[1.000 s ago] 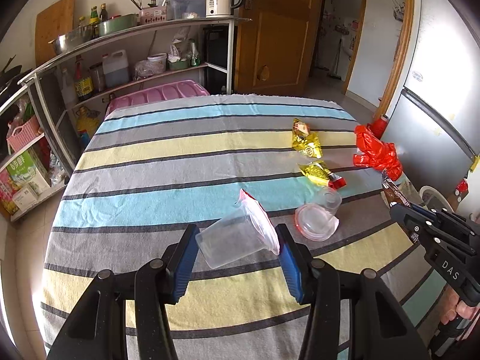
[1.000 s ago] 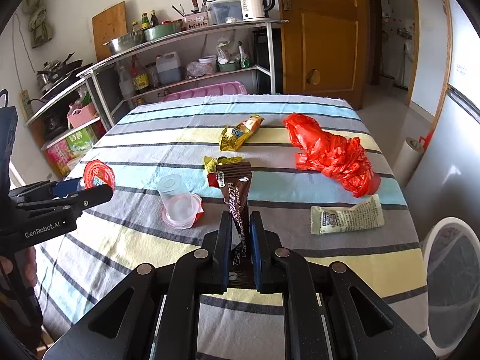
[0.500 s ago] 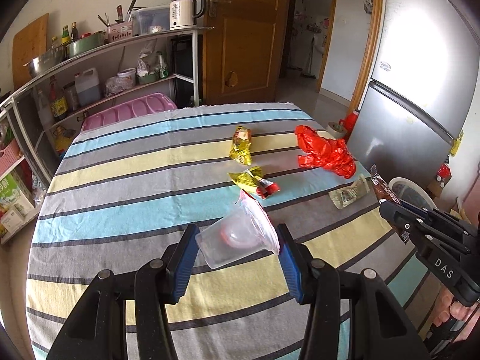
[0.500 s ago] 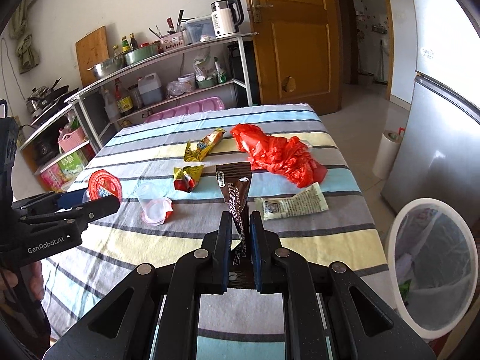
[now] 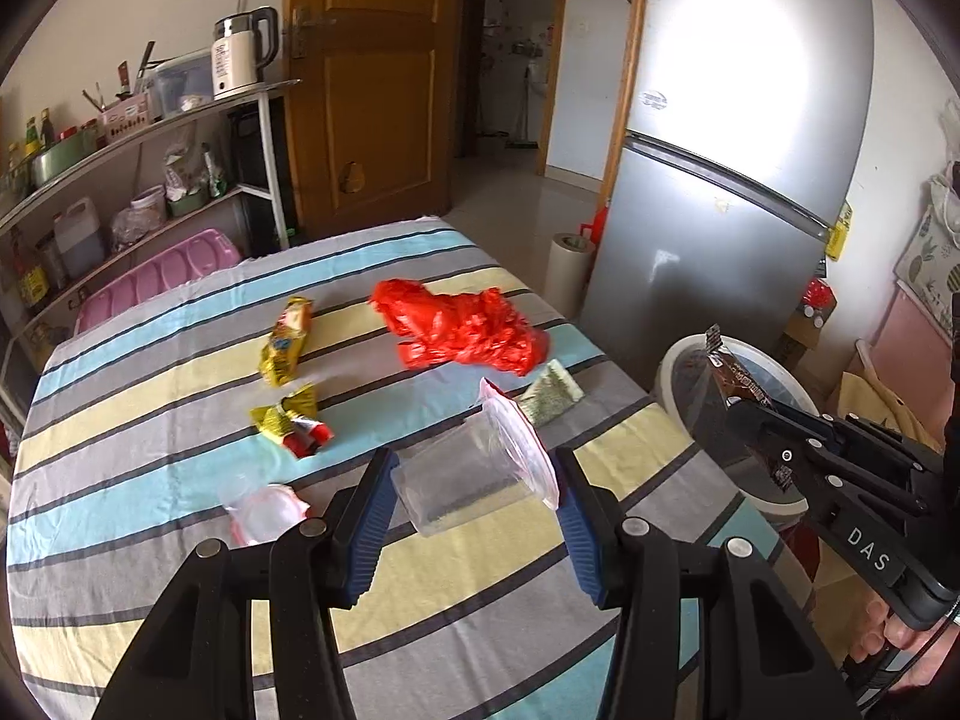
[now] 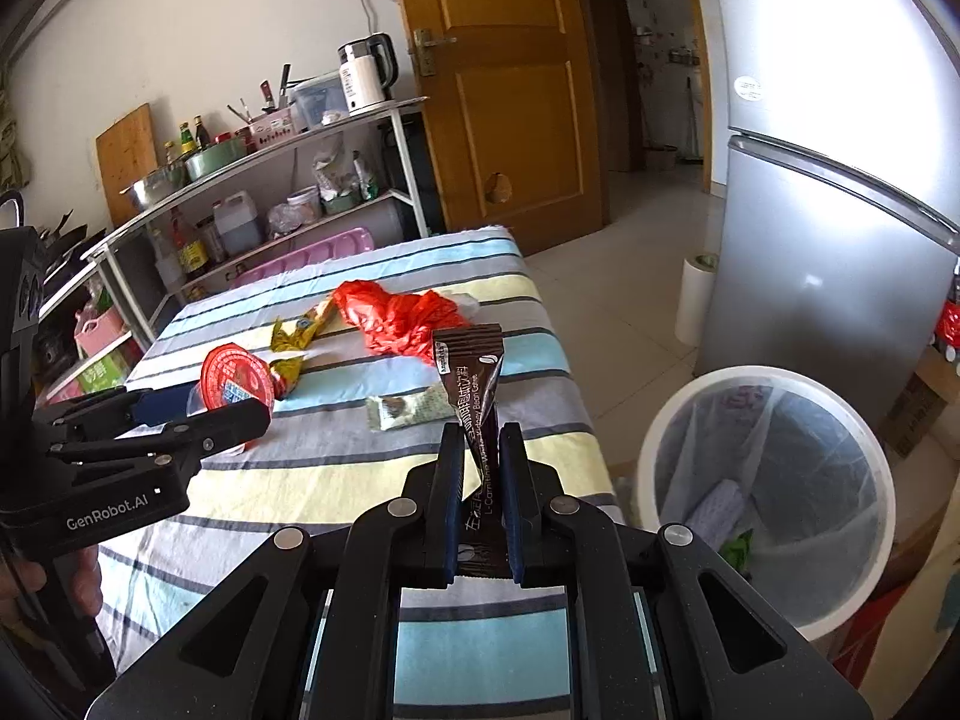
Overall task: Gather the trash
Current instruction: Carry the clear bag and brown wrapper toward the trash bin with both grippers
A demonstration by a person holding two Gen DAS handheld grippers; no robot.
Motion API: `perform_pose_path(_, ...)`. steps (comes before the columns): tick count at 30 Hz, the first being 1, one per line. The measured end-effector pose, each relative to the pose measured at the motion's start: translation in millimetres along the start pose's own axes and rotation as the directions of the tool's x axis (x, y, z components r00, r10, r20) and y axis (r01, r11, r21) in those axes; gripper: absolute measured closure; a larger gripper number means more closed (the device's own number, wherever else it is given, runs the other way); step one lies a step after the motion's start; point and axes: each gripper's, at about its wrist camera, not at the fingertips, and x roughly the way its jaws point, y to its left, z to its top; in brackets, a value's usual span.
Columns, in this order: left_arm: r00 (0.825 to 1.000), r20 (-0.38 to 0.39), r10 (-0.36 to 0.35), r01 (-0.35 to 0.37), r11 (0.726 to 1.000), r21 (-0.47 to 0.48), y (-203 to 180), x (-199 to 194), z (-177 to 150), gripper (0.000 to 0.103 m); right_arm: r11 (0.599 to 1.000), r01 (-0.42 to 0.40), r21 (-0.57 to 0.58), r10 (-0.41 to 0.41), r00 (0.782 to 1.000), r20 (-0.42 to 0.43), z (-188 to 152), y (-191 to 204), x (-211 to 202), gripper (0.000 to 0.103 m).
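Observation:
My left gripper (image 5: 474, 462) is shut on a clear plastic cup (image 5: 456, 480) with a half-peeled red lid, held on its side above the striped table (image 5: 180, 396). The right wrist view shows the same gripper (image 6: 240, 420) at the left, with the red lid (image 6: 235, 376) facing the camera. My right gripper (image 6: 483, 438) is shut on a brown coffee sachet (image 6: 474, 372) that stands upright just off the table's right edge. A white lined bin (image 6: 660, 420) stands on the floor to its right. On the table lie a red plastic bag (image 5: 462, 333), yellow wrappers (image 5: 285, 342), a green-white sachet (image 5: 549, 399) and another clear cup (image 5: 264, 510).
A silver fridge (image 5: 738, 180) stands behind the bin, with a paper roll (image 5: 567, 276) on the floor beside it. A loaded metal shelf rack (image 6: 270, 204) and a wooden door (image 6: 510, 90) lie beyond the table's far end.
Both grippers have swung to the right along the table, each keeping its hold. The bin and the fridge now fill the right side of both views.

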Motion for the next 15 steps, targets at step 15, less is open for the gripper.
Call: perform_pose_path(15, 0.986, -0.031, -0.165, 0.167, 0.976, 0.138, -102.7, 40.9, 19.9, 0.051, 0.982, 0.143, 0.124, -0.145, 0.989, 0.006, -10.5, -88.4, -31.3, 0.090)
